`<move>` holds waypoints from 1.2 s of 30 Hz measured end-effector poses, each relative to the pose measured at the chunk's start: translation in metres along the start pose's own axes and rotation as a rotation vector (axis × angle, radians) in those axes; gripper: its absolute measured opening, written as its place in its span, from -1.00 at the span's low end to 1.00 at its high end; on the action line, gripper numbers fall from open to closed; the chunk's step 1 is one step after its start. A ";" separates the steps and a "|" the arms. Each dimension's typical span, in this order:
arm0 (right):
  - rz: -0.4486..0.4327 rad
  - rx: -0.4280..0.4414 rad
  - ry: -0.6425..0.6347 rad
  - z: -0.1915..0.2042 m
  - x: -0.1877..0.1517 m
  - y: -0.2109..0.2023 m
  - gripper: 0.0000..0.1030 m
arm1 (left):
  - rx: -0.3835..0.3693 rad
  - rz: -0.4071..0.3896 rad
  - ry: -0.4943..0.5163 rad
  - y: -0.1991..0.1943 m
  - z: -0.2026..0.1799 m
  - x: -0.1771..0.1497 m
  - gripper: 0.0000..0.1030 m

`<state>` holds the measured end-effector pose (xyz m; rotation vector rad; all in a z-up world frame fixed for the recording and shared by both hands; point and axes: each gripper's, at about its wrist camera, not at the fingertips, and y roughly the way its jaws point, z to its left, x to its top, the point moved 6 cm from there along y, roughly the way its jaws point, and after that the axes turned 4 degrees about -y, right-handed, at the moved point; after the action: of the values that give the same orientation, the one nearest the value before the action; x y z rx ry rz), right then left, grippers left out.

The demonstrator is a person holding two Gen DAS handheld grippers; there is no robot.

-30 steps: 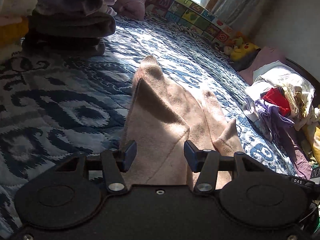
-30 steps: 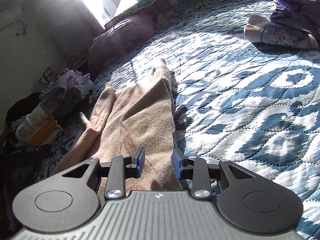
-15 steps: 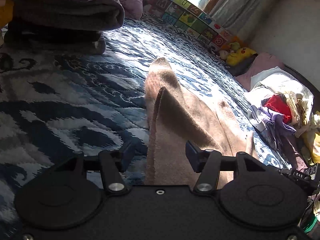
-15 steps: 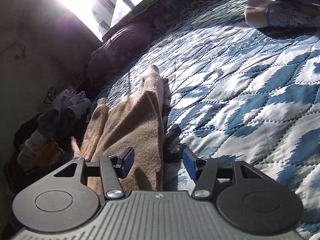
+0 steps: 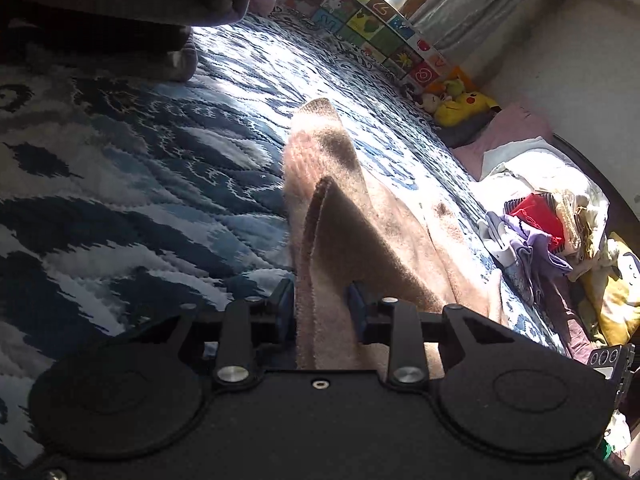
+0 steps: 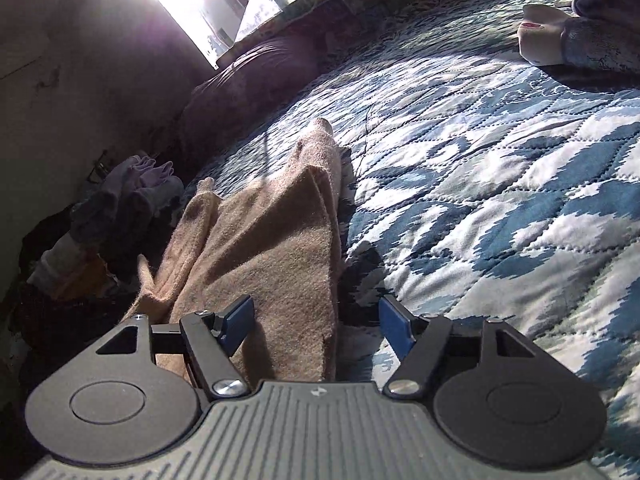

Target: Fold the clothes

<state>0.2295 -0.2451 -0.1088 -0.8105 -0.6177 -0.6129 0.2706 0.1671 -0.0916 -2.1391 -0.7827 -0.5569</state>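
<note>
Sunlit blue quilt (image 5: pixel 132 184) lies under everything. Our left gripper (image 5: pixel 322 312) is clamped on the tan garment's (image 5: pixel 360 216) near edge; our right gripper (image 6: pixel 316 320) stands spread, with the garment (image 6: pixel 276 248) between its fingers, ungripped. We judge a fold is being set up; next, the right must close on the cloth.

A tan colour is seen on the garment (image 5: pixel 360 216), and the quilt (image 5: pixel 120 184) under it is patterned in dark blue, light blue and white with stitched lines. The pads (image 6: pixel 394 326) of the right gripper are blue and its body is grey and ribbed, while the left gripper (image 5: pixel 320 312) is black. A yellow plush (image 5: pixel 464 106), a red cloth (image 5: pixel 538 212) and a purple cloth (image 5: pixel 532 246) are shown at the far side.
</note>
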 end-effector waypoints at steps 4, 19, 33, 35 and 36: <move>-0.005 0.000 0.001 0.000 0.000 0.000 0.34 | 0.008 -0.050 0.068 -0.013 -0.014 0.000 -0.86; -0.021 -0.002 -0.001 0.000 -0.001 -0.001 0.34 | 0.276 -0.379 0.141 -0.122 -0.045 0.000 -0.90; -0.013 -0.017 -0.018 0.002 -0.001 -0.002 0.37 | 0.629 -0.336 0.112 -0.175 0.010 -0.009 -0.94; -0.011 -0.018 -0.022 0.003 -0.001 -0.001 0.38 | 0.677 -0.247 0.073 -0.162 0.038 -0.020 -0.92; -0.011 -0.019 -0.024 0.003 -0.001 -0.001 0.39 | 0.726 -0.217 0.077 -0.156 0.047 -0.025 -0.85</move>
<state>0.2271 -0.2432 -0.1073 -0.8342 -0.6391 -0.6205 0.1518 0.2752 -0.0545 -1.3704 -0.9956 -0.3792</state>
